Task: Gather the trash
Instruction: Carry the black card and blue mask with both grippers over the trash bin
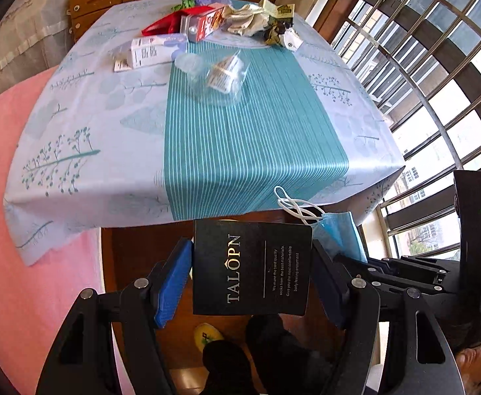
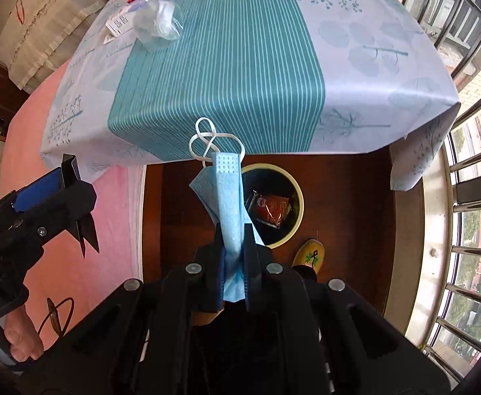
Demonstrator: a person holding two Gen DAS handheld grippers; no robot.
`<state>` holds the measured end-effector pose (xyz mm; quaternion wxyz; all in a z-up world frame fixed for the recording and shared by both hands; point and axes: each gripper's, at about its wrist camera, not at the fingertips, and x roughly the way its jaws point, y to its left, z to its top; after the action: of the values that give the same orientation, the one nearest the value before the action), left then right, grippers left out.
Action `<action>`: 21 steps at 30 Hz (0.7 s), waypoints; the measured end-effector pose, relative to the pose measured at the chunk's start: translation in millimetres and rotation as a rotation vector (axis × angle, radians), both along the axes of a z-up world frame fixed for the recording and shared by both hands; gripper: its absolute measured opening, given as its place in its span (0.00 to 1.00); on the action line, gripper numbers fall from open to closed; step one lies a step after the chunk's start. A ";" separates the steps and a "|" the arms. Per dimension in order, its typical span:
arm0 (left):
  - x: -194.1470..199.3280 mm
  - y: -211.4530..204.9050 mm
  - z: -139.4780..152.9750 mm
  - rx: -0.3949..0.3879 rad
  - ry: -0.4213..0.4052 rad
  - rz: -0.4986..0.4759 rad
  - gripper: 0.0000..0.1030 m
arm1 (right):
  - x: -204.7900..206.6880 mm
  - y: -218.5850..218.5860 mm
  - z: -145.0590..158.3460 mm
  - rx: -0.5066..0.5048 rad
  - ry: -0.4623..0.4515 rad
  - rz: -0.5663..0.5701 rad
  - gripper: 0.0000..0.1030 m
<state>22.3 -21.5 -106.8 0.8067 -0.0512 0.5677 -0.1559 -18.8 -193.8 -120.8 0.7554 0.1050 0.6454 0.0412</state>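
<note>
Your left gripper [image 1: 252,279] is clamped on a black carton [image 1: 252,268], its blue pads pressing the carton's two sides, and you hold it off the near edge of the counter [image 1: 207,151] above the dark wood floor. The carton reads "TALOPN" in gold, with smaller lines beside it: "We make the best quality socks from the best materials. Give you the most comfortable body feeling enjoyment". Your right gripper [image 2: 233,263] is closed tight on a folded blue face mask [image 2: 228,204], whose white ear loops [image 2: 209,141] stick out toward the counter edge. Just beyond the mask, on the floor below the counter's near edge, stands the round bin [image 2: 298,217] with a cream rim; a red crinkled wrapper [image 2: 270,209] lies inside it. A yellow slipper [image 2: 309,253] sits on the floor right beside the bin. The left gripper's housing shows lettering ending "obot.AI". Back on the counter, the remaining trash clusters at the far end: a clear plastic bag [image 1: 222,75] with a labelled item inside it, a white box [image 1: 151,51] with print too small to read, a red carton [image 1: 200,24], crumpled paper [image 1: 245,21] and a green-printed box [image 1: 278,11]. A window grille [image 1: 438,65] runs along the counter's right side.
</note>
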 end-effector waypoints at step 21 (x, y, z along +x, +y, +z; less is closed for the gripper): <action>32.4 -18.2 -298.7 0.028 0.212 0.122 0.68 | 14.0 -29.2 -271.8 0.054 0.114 -0.050 0.06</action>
<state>54.7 -39.7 -405.4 0.7508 -0.0906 0.6477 -0.0925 -4.9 -222.9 -392.6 0.7150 0.1437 0.6833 0.0337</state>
